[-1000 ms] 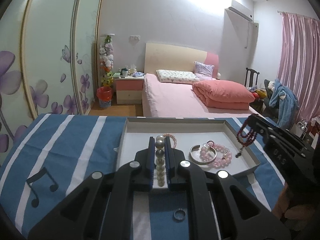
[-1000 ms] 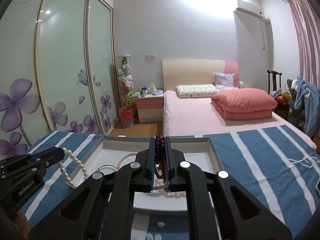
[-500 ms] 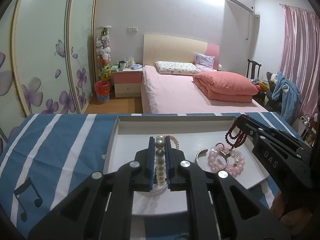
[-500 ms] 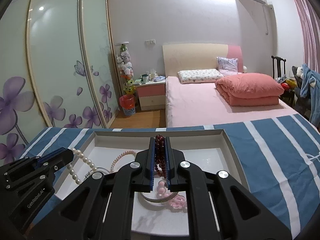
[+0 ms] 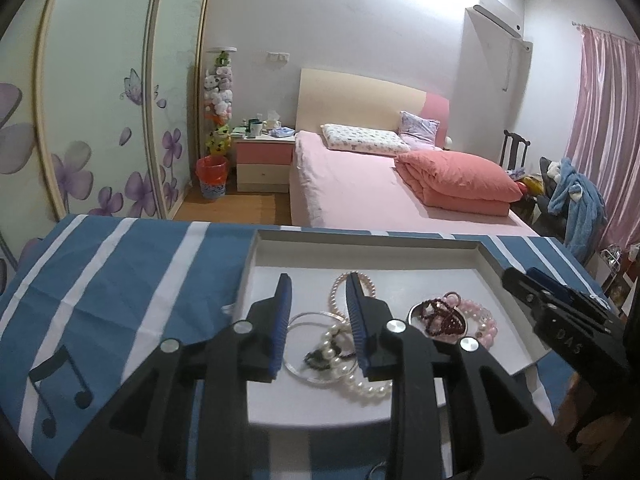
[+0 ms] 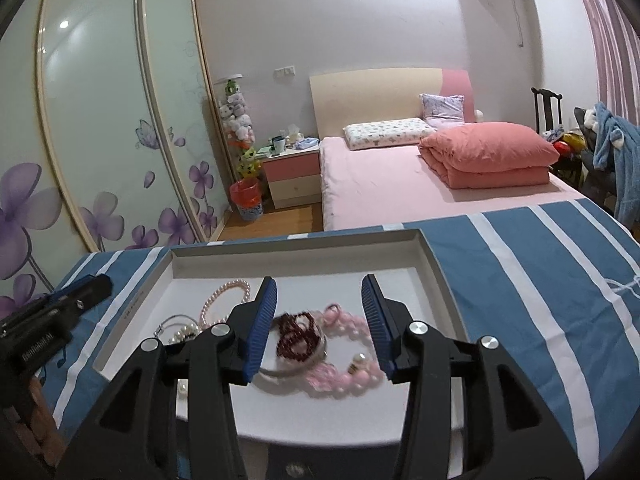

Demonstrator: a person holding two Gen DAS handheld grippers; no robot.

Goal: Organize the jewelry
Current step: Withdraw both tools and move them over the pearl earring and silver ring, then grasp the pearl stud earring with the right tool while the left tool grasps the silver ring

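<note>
Both grippers stand released over the tray (image 5: pixel 490 256), holding nothing: the left gripper (image 5: pixel 318 316) has its jaws spread above the pearl strand (image 5: pixel 360 386), and the right gripper (image 6: pixel 320 320) has its jaws spread wider above the dark red beads (image 6: pixel 298 336). The tray sits on the striped cloth (image 5: pixel 120 280) and carries all the jewelry that can be made out. The pearl strand lies toward the tray's near edge, draped across a thin bangle (image 5: pixel 304 320), with a small dark piece inside the ring (too small to identify). A fine pink strand (image 5: pixel 340 292) runs from there toward the middle of the tray. Nearer the tray's right edge, the dark red beads lie heaped on a second bangle (image 6: pixel 280 370), touching the pink bead bracelet (image 6: pixel 352 376). Judgement: the gathering stage appears largely complete, since each piece seen rests inside the tray. What remains, as far as can be judged, is separating the overlapping items; the pieces lie tangled in two clusters, not laid out apart. A small round object (image 6: pixel 294 470) shows on the cloth at the tray's near edge and may yet need collecting.
</note>
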